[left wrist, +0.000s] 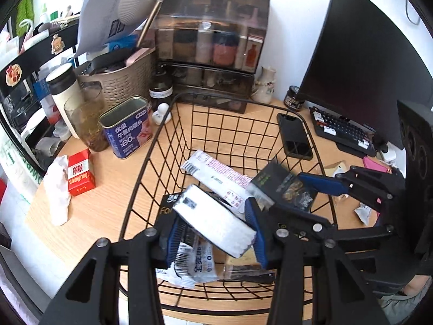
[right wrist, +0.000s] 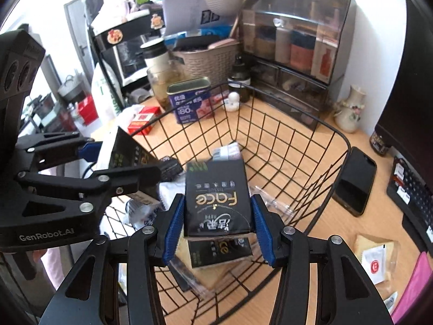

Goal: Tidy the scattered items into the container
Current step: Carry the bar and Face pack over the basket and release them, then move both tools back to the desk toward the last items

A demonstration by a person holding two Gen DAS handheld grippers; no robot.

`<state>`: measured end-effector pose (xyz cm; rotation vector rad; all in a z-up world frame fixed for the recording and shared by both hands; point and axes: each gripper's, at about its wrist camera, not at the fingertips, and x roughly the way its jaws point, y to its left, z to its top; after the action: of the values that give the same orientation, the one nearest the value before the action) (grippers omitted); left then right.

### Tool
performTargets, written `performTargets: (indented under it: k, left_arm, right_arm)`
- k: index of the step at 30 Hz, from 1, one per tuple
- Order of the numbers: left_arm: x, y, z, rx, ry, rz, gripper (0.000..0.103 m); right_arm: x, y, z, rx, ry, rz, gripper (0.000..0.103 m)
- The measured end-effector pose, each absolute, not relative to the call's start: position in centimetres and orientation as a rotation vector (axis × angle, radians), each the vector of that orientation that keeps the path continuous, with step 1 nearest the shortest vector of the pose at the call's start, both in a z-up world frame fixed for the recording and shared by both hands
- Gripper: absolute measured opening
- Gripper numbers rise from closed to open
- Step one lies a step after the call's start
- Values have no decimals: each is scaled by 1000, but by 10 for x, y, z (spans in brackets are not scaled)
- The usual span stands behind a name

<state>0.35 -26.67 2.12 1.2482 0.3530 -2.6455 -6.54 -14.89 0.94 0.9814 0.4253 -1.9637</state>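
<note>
1. Blue pads of the left gripper (left wrist: 215, 239) clamped a white-ended tissue pack (left wrist: 213, 223) above the wire basket (left wrist: 173, 103)
2. Beside it, the right gripper (right wrist: 215, 226) flanked a black tissue pack (right wrist: 216, 197); whether its pads pressed, I cannot tell
3. Both packs hung over snacks already inside, so this looked like the dropping step
4. Next: free both, then fetch the wrapped cake (right wrist: 376, 257) left on the desk (right wrist: 338, 233)

Premises: a home desk corner, lived-in and cluttered. Evidence: wooden desk (left wrist: 113, 189) carrying a monitor (left wrist: 360, 62) and keyboard (left wrist: 343, 132), a cosmetics organizer (left wrist: 211, 43), woven basket (left wrist: 121, 81), small vase (left wrist: 266, 84), phone (left wrist: 295, 135), cigarette pack (left wrist: 79, 172).
</note>
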Motion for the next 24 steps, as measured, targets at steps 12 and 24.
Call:
performTargets:
  k: [12, 24]
  left_arm:
    - [-7, -233, 39, 1232, 293, -2715, 55]
    - [-44, -129, 53, 1292, 173, -2864, 62]
  right_arm:
    - [-70, -114, 29, 970, 388, -2034, 69]
    - [-89, 17, 47, 994, 295, -2198, 69]
